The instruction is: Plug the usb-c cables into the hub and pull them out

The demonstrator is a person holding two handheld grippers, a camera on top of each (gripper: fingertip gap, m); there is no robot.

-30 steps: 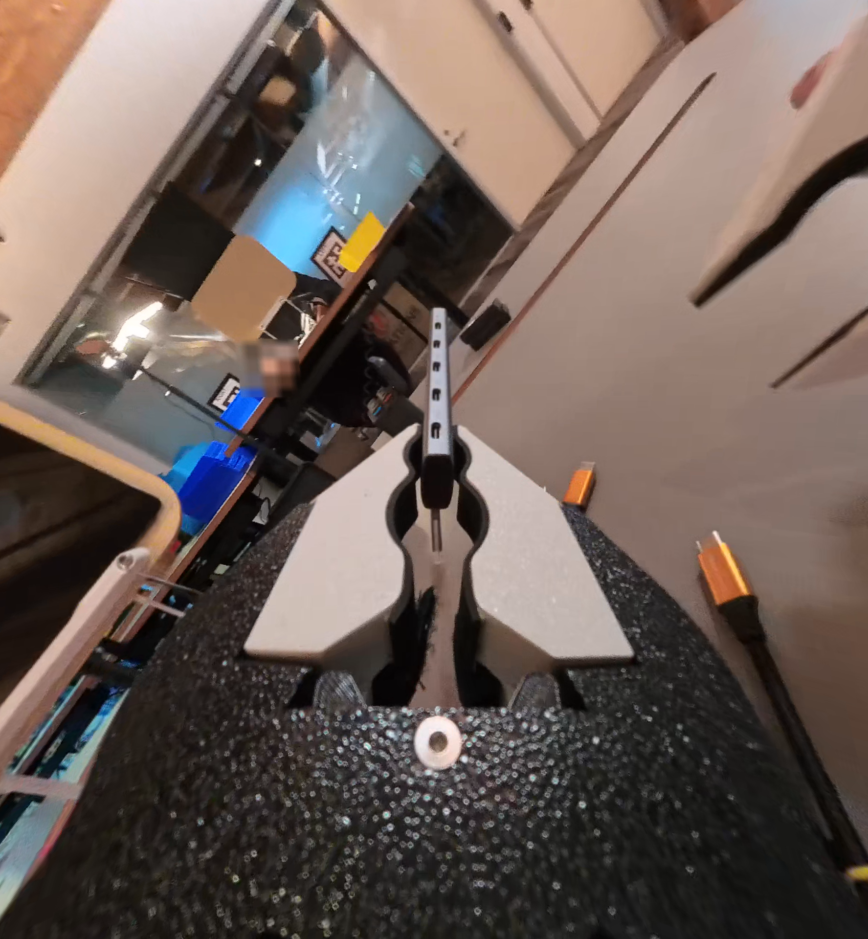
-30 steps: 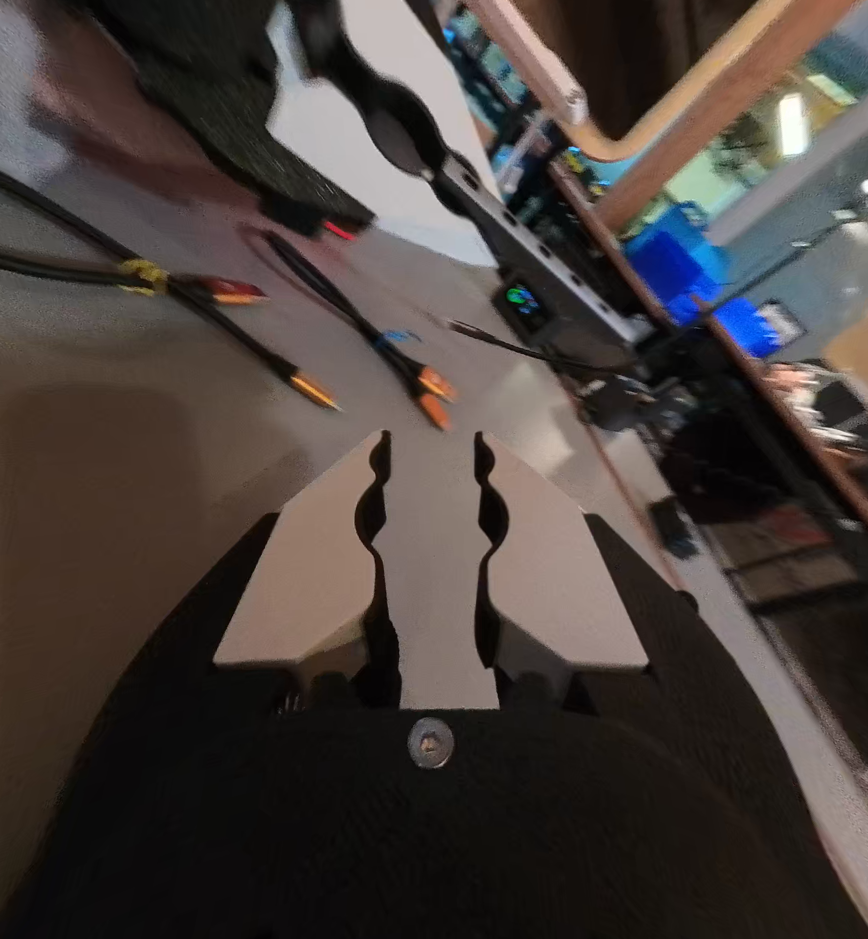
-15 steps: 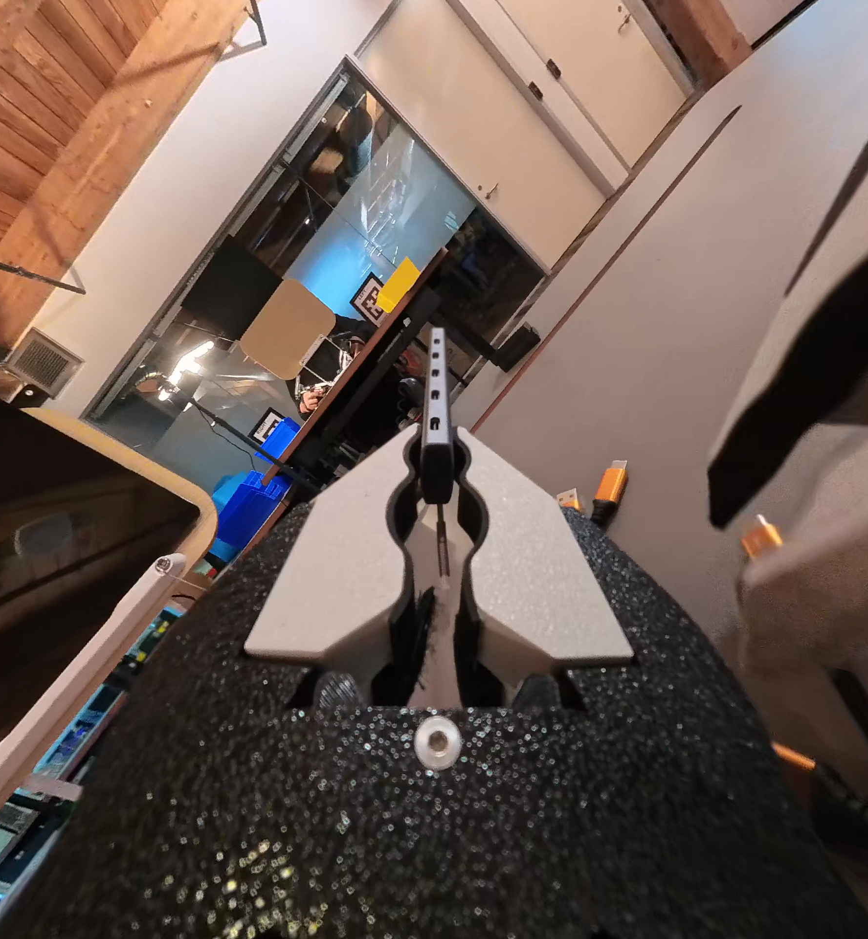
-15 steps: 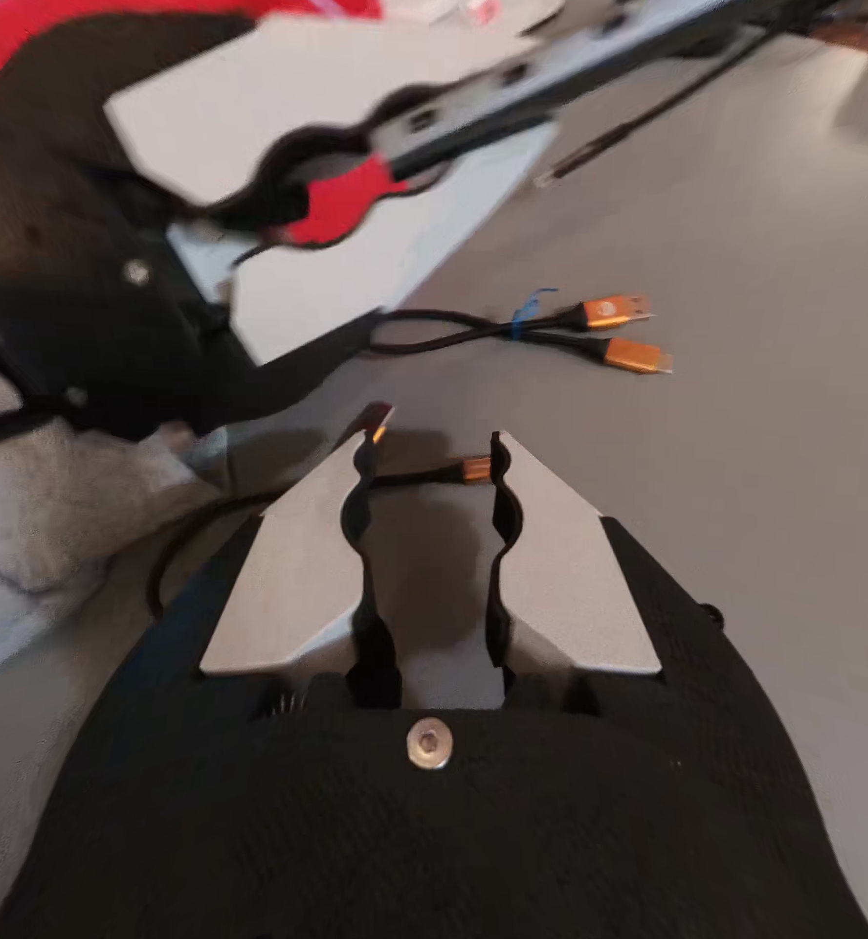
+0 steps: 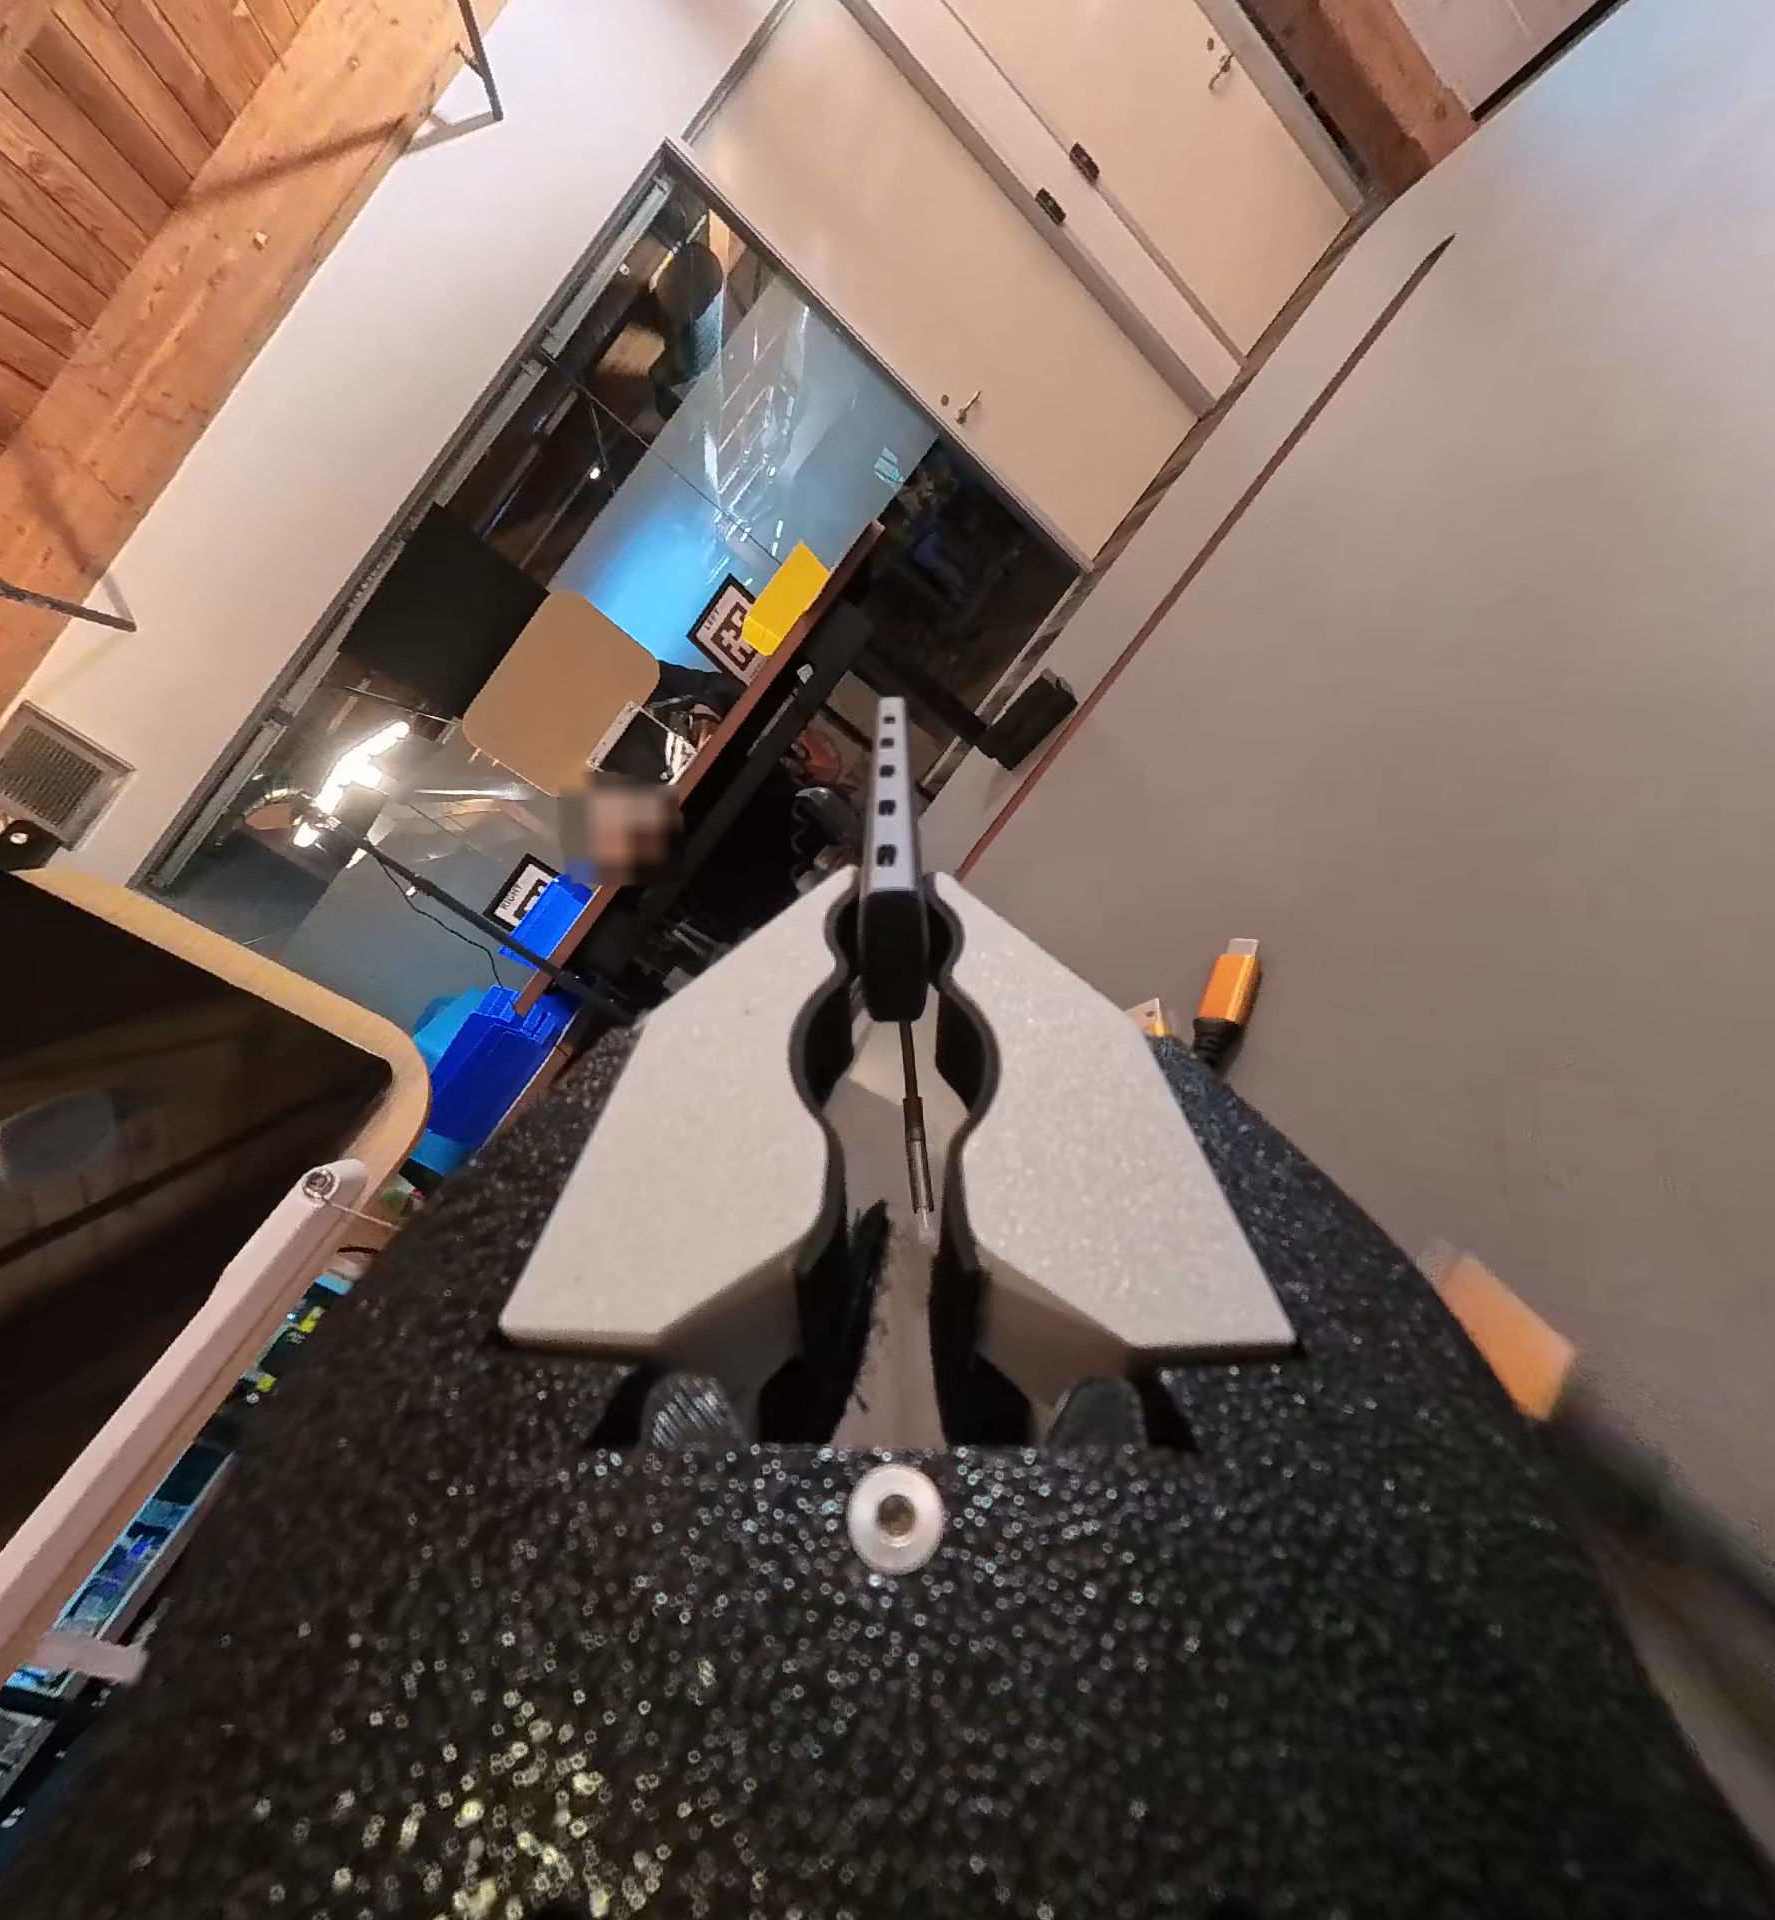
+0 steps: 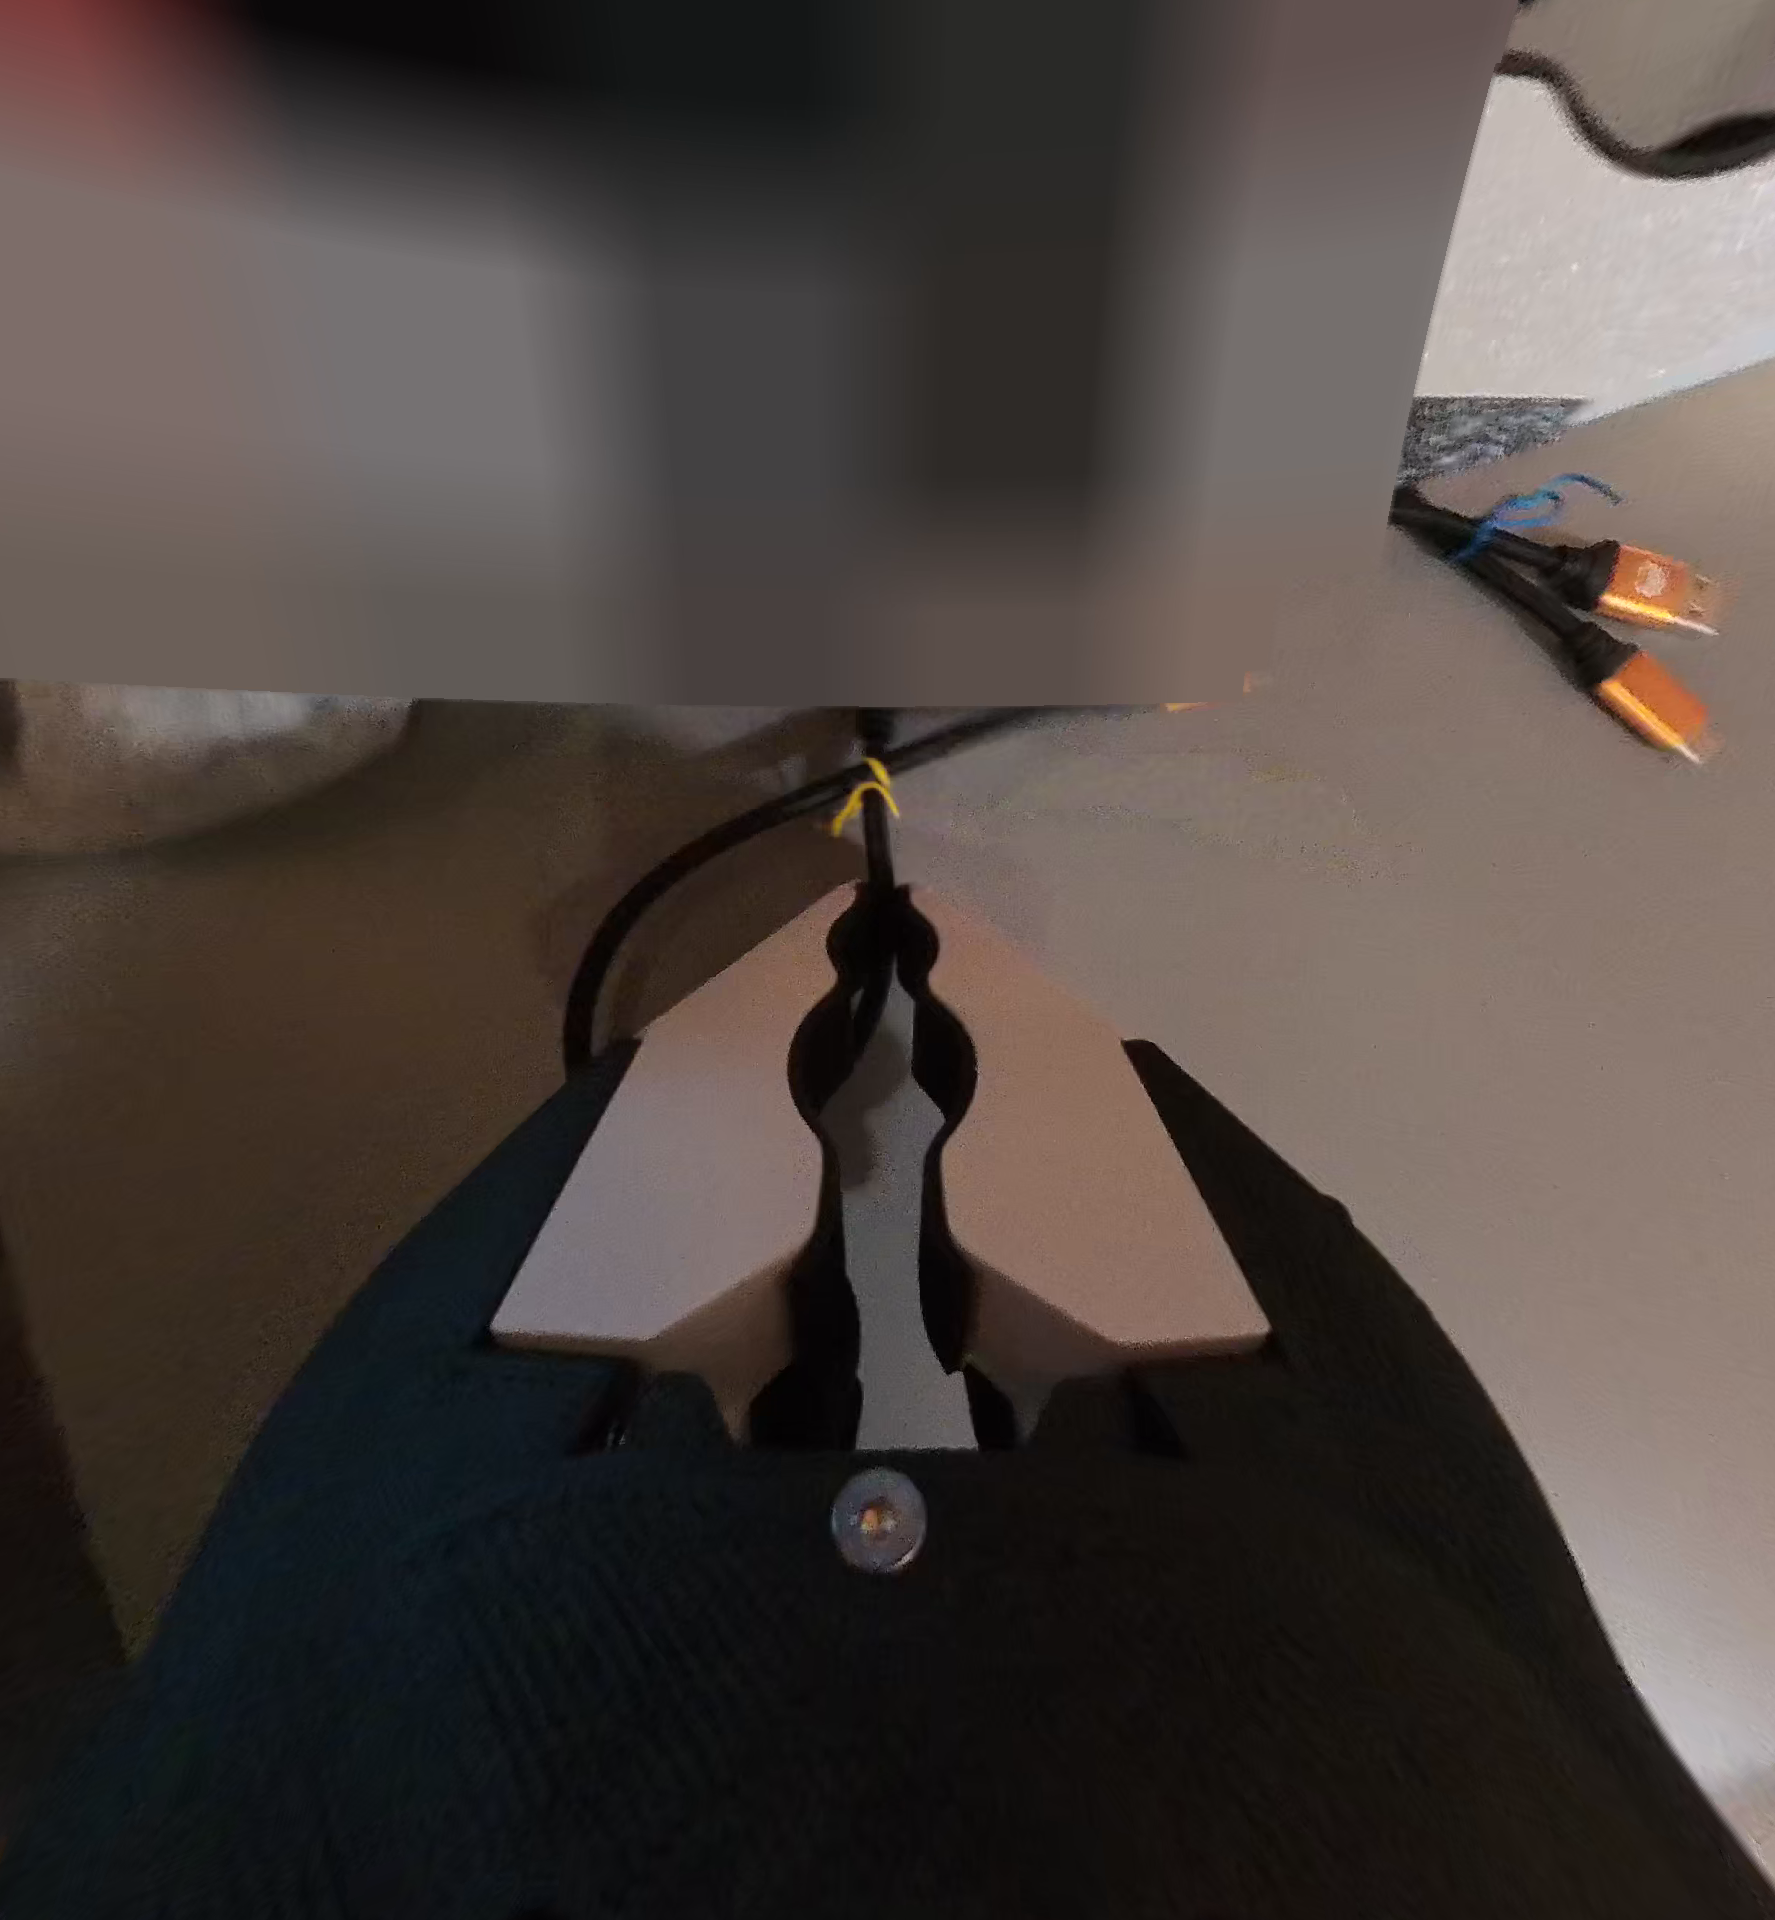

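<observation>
My left gripper (image 5: 891, 906) is shut on the black end of a slim silver hub (image 5: 888, 821). It holds the hub up off the grey table (image 5: 1485, 727), with the row of ports facing the camera. An orange usb-c plug (image 5: 1231, 982) lies on the table just right of the fingers. A blurred orange plug (image 5: 1496, 1340) on a dark cable shows lower right. My right gripper (image 6: 878, 906) is shut on a black cable (image 6: 878, 847), just below its yellow tie (image 6: 867, 800). That cable's plug end is hidden by a blurred patch.
Two more orange plugs (image 6: 1647, 644), bound with a blue tie (image 6: 1527, 509), lie on the table (image 6: 1278, 1039) at the right in the right wrist view. A wooden chair back (image 5: 239, 1039) stands left of the left gripper. The table's far edge (image 5: 1226, 540) runs behind the hub.
My right gripper was open above the table. It has swung down and shut on the cable with the yellow tie. My left gripper still holds the hub, only slightly shifted.
</observation>
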